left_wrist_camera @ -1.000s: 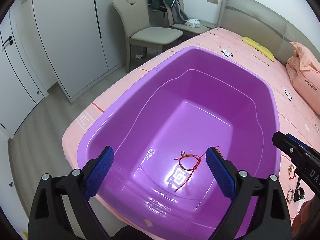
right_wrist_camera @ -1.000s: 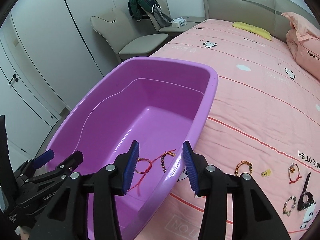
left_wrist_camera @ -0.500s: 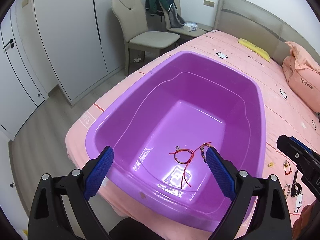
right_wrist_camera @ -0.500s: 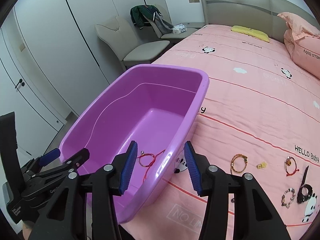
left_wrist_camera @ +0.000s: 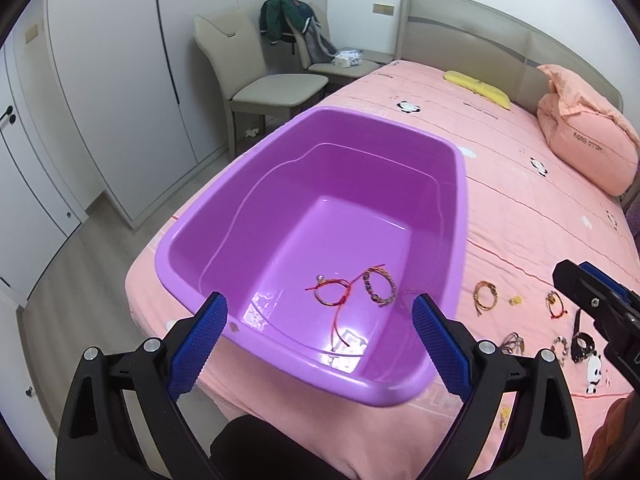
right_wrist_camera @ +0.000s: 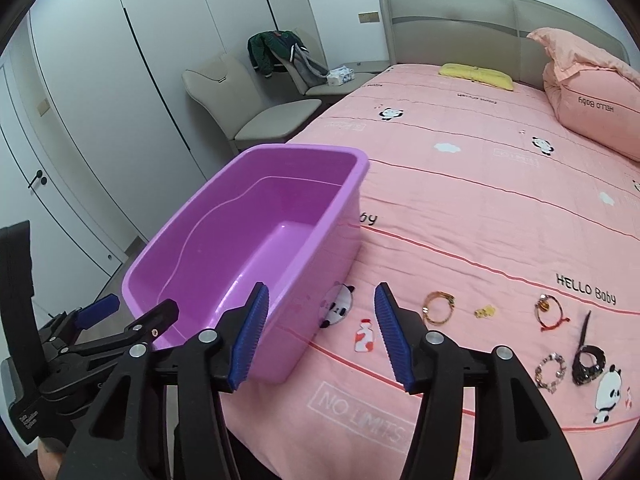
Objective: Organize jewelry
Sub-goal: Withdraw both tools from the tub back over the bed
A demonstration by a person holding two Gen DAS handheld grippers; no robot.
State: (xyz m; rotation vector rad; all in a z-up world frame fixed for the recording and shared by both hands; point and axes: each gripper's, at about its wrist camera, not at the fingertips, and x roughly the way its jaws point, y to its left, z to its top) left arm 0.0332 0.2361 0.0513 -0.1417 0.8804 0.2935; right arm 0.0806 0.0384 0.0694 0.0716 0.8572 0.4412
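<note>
A purple plastic tub [left_wrist_camera: 460, 208] [right_wrist_camera: 352, 184] sits on the pink bed. Inside it lie a red string bracelet [left_wrist_camera: 332, 294] and a beaded bracelet [left_wrist_camera: 380, 286]. On the bedspread to its right lie a gold bracelet [right_wrist_camera: 439, 307] [left_wrist_camera: 485, 298], a small yellow charm [right_wrist_camera: 485, 312], a red-cord bracelet [right_wrist_camera: 549, 312], a beaded bracelet [right_wrist_camera: 551, 372] and a black piece [right_wrist_camera: 587, 360]. My left gripper [left_wrist_camera: 320, 344] hangs open over the tub's near rim, empty. My right gripper [right_wrist_camera: 320, 336] is above the bedspread by the tub's right wall, its jaws opening with nothing between them.
Pink pillows [right_wrist_camera: 592, 100] and a yellow cushion [right_wrist_camera: 476, 72] lie near the headboard. Two beige chairs [left_wrist_camera: 264, 76], one with a jacket, stand beside white wardrobe doors [left_wrist_camera: 100, 80]. The bed's near edge drops to a wooden floor on the left.
Both grippers have pulled back and up from the tub, which looks smaller now. The beaded bracelet now shows beside the red one in the tub. The right jaws stand wider.
</note>
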